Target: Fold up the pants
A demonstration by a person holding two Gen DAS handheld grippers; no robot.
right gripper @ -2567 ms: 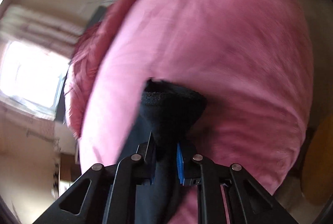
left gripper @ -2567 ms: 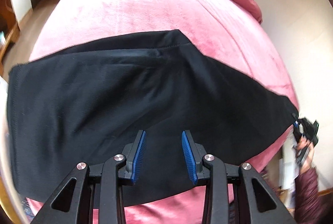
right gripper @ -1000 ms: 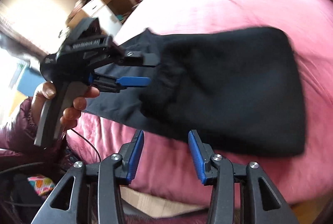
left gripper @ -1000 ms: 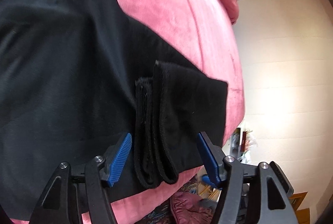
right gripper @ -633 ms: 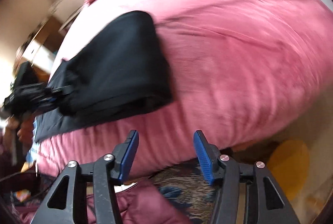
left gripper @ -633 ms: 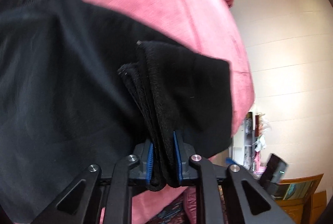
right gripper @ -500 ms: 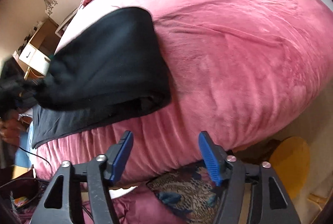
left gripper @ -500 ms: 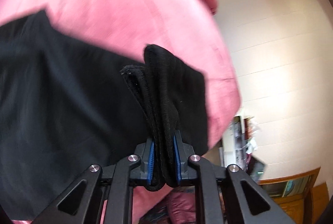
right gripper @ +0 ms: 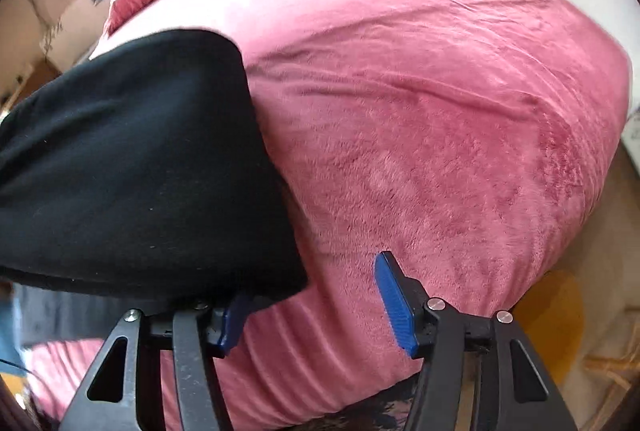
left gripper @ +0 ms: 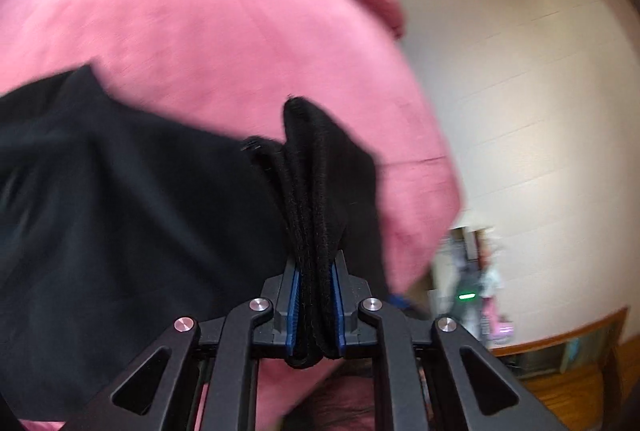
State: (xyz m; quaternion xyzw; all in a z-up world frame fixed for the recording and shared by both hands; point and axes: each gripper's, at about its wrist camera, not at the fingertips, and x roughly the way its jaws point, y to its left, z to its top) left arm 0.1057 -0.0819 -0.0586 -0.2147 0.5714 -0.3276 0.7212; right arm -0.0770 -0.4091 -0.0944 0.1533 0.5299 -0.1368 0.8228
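The left gripper (left gripper: 314, 305) is clamping the black pants (left gripper: 132, 215) on the pink bed cover (right gripper: 420, 111). The right gripper's (right gripper: 316, 305) jaws are closing beside the folded fabric, gripping nothing.

Pink-covered bed (right gripper: 440, 91), cream wall (left gripper: 520, 91), perhaps wooden floor (left gripper: 560, 387).

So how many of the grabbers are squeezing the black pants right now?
1. The left gripper is pinched shut on a bunched edge of the black pants. The right gripper is closing by the folded end on the pink bed; nothing shows between its pads.
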